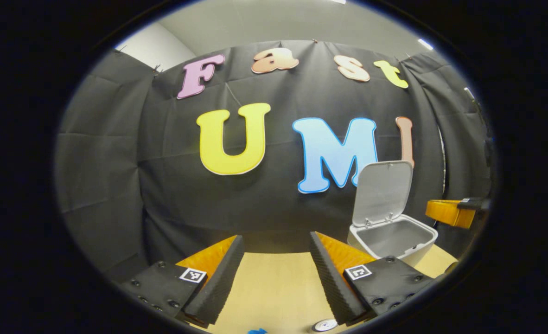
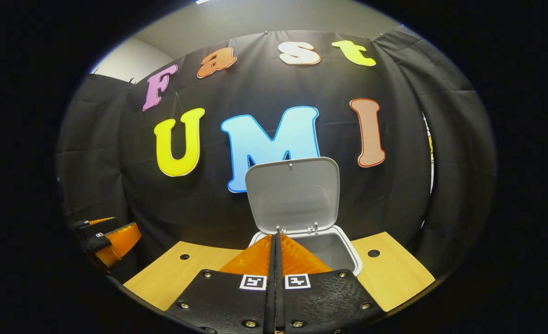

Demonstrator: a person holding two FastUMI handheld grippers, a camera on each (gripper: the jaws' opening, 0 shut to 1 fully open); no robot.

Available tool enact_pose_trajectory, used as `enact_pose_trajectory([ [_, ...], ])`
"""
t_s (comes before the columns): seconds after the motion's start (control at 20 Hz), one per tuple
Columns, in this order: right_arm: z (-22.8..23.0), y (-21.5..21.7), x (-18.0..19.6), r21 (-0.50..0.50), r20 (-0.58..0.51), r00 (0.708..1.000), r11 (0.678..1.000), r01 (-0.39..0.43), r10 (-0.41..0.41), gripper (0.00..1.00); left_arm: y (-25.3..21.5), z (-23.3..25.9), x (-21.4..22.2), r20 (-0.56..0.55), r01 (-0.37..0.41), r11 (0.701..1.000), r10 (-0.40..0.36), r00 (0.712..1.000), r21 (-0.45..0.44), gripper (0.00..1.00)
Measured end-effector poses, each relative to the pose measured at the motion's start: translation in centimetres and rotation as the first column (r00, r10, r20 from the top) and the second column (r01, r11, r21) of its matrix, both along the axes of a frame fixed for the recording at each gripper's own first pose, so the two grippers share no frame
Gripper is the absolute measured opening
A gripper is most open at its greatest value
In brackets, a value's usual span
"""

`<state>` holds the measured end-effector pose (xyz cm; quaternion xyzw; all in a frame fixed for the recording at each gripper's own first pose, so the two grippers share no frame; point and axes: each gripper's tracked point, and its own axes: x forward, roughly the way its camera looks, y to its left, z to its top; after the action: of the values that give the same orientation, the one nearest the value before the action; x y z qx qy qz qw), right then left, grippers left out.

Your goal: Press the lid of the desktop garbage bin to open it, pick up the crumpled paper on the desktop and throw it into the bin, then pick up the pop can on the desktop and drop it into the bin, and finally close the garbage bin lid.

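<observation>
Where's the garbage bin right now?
The garbage bin stands lid-up on the wooden table against the back cloth, directly ahead of the right gripper, and toward the right in the left gripper view.

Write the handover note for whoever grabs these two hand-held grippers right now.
Left hand-held gripper: open, empty, above the wooden desktop.
Right hand-held gripper: shut, empty, in front of the garbage bin.
Bin lid stands upright, so opening is done.
Bin interior looks empty as far as visible.
Left: crumpled paper and pop can into the bin, then close the lid.

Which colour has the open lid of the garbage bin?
Light grey lid, clearest in the right gripper view.
</observation>
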<state>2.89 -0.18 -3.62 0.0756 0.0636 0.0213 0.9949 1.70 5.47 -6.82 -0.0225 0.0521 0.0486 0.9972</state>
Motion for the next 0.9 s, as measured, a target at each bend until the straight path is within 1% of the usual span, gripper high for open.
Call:
enact_pose_trajectory([
  [0.05, -0.1, 0.0, -0.1, -0.002, -0.001, 1.0, 1.0, -0.001, 0.001, 0.0, 0.3, -0.9, 0.1, -0.014, -0.001, 1.0, 0.001, 1.0, 0.003, 0.93],
  [0.1, -0.1, 0.1, -0.2, -0.005, -0.002, 1.0, 1.0, -0.003, 0.003, 0.0, 0.5, -1.9, 0.2, -0.029, 0.001, 1.0, -0.001, 1.0, 0.006, 0.96],
  [0.3, -0.1, 0.3, -0.3, -0.022, -0.005, 1.0, 1.0, -0.012, 0.012, 0.0, 1.9, -6.3, 0.0, -0.099, -0.007, 1.0, 0.006, 0.995, -0.008, 0.96],
  [0.35, -0.3, 0.3, -0.2, -0.026, -0.007, 1.0, 1.0, -0.013, 0.013, 0.0, 2.2, -7.4, -0.2, -0.118, -0.011, 1.0, 0.009, 0.993, -0.014, 0.93],
  [0.6, -0.6, 0.5, -0.1, -0.033, -0.018, 1.0, 0.999, -0.022, 0.021, 0.0, 3.6, -12.3, -1.1, -0.205, -0.025, 0.999, 0.017, 0.979, -0.038, 0.96],
  [0.65, -0.7, 0.6, -0.1, -0.033, -0.019, 1.0, 0.999, -0.024, 0.023, 0.0, 3.7, -13.2, -1.4, -0.217, -0.022, 0.999, 0.012, 0.976, -0.044, 0.94],
  [0.9, -0.7, 0.8, -0.3, -0.037, -0.027, 0.999, 0.999, -0.031, 0.03, 0.0, 2.9, -17.4, -2.9, -0.279, 0.014, 0.998, -0.029, 0.96, -0.055, 0.94],
])
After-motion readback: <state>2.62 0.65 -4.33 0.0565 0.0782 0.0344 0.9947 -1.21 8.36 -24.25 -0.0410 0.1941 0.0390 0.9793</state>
